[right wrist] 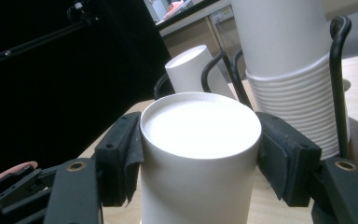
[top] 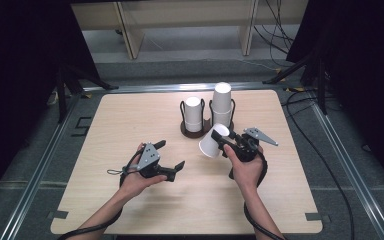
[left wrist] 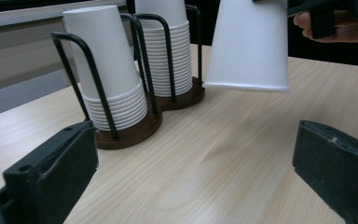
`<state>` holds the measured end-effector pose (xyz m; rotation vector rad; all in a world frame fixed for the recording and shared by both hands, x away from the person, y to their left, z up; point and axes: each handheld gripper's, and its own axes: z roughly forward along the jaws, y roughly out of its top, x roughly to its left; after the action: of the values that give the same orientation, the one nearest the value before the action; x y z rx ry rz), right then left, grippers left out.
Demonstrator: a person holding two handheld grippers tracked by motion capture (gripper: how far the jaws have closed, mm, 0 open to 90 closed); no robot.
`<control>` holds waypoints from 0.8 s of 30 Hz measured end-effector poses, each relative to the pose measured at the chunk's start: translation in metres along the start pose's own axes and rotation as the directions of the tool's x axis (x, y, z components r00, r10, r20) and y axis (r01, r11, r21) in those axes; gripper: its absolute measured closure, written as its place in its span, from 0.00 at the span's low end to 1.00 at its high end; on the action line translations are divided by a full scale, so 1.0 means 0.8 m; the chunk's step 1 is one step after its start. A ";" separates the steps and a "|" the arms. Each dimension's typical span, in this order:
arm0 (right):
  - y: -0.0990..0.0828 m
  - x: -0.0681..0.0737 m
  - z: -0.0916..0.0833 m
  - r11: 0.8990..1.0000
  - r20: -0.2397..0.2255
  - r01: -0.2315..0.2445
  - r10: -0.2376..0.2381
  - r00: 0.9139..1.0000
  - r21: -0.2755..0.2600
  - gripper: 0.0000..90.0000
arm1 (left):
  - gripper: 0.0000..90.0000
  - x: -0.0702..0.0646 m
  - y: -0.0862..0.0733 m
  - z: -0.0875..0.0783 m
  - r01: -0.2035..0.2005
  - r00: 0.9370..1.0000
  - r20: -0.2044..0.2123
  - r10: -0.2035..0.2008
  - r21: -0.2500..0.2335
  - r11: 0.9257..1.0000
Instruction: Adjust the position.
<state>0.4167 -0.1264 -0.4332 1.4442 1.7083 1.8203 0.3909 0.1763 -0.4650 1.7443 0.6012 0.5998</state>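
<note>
Cup [top: 212, 142] clamped in right tongs [top: 223, 141] — cup rack [top: 206, 131] just behind.

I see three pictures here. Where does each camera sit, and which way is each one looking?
High view: sits above the person's side, looking forward and down on the table; both forearms, left gripper and right gripper show.
Left gripper view: rides the left gripper, looking across the table at the cup holder; its open jaws show.
Right gripper view: rides the right gripper, looking along its jaws, which clamp a single paper cup.
Shared: all three show the held cup and the cup stacks.
</note>
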 end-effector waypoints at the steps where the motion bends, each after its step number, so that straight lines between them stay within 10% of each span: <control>1: -0.002 -0.004 0.002 1.000 -0.002 -0.004 0.004 1.000 0.002 0.39 | 0.00 -0.002 0.002 0.004 -0.008 1.000 0.007 0.008 0.003 1.000; 24: 0.000 -0.011 0.008 0.993 -0.024 -0.107 0.108 0.994 0.041 0.39 | 0.00 -0.030 0.017 0.047 -0.082 0.992 0.093 0.082 -0.002 0.997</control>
<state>0.4255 -0.1292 -0.4380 1.5629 1.7194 1.8775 0.3999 0.1306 -0.4627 1.7948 0.4670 0.5714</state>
